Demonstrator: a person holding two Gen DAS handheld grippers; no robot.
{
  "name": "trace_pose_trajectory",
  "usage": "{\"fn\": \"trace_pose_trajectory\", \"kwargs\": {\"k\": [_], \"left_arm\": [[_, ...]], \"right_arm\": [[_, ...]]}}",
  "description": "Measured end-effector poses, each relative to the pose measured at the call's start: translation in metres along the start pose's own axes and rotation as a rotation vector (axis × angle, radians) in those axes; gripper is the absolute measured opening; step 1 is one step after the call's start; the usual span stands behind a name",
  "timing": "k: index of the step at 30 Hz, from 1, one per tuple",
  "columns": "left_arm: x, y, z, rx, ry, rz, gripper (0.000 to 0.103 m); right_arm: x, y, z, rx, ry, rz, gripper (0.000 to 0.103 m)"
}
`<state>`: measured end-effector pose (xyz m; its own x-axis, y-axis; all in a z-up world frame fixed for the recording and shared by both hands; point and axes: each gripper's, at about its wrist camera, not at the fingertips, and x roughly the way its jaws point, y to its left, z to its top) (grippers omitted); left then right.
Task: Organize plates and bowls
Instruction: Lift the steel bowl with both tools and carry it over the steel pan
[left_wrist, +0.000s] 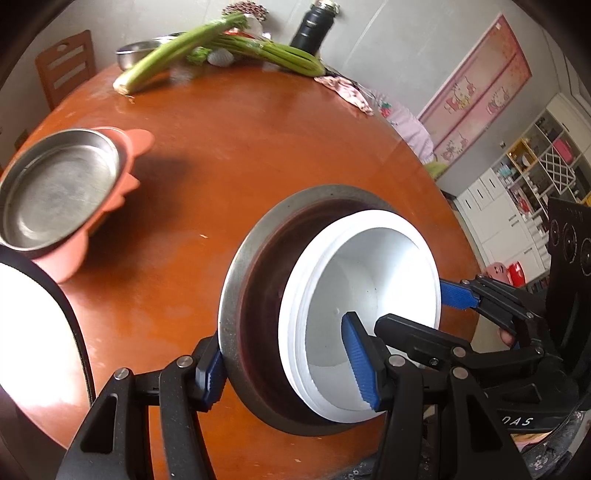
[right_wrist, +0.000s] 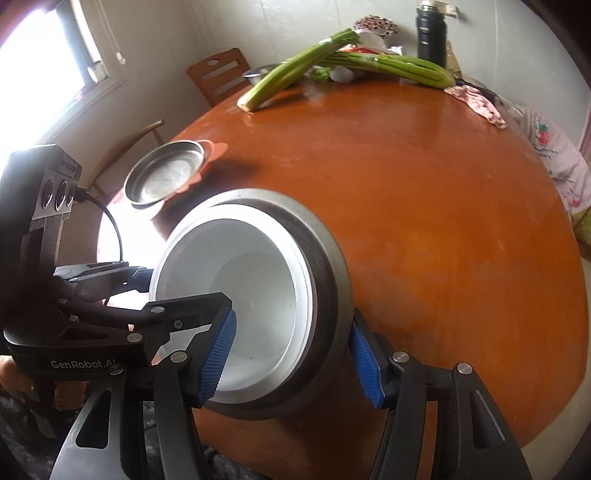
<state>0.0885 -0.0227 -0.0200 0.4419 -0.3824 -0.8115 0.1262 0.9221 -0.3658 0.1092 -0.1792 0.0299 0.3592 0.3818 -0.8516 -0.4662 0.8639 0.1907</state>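
left wrist, bowl stack (left_wrist: 332, 314) between tool (left_wrist: 291, 373) pads (gripped)

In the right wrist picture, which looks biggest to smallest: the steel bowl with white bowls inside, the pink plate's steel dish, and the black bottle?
1. Steel bowl, though it is nearest the camera.
2. Steel dish.
3. Black bottle, farthest away, so its true size is unsure.

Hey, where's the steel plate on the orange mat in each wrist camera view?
Left wrist view: steel plate at the left edge, mid-height, on the orange mat.
Right wrist view: steel plate left of centre, above the white bowls.
Shared landmark: celery at the table's far edge.
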Motion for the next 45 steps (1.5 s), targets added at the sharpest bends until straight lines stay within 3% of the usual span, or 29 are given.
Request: {"fn": "trace_pose_trajectory", "kwargs": {"k": [28,45], "left_arm": [[-0.089,0.105,0.056,-0.17,-0.175,0.146,0.056],[-0.103,0.156,0.08,-0.234,-0.214,0.178,0.056]], "right_arm": [[0.041,0.103,0.127,-0.23,-0.01,0.128,0.063],[0.076,0.137,0.176,-0.292,0.017,0.183,0.063]]}}
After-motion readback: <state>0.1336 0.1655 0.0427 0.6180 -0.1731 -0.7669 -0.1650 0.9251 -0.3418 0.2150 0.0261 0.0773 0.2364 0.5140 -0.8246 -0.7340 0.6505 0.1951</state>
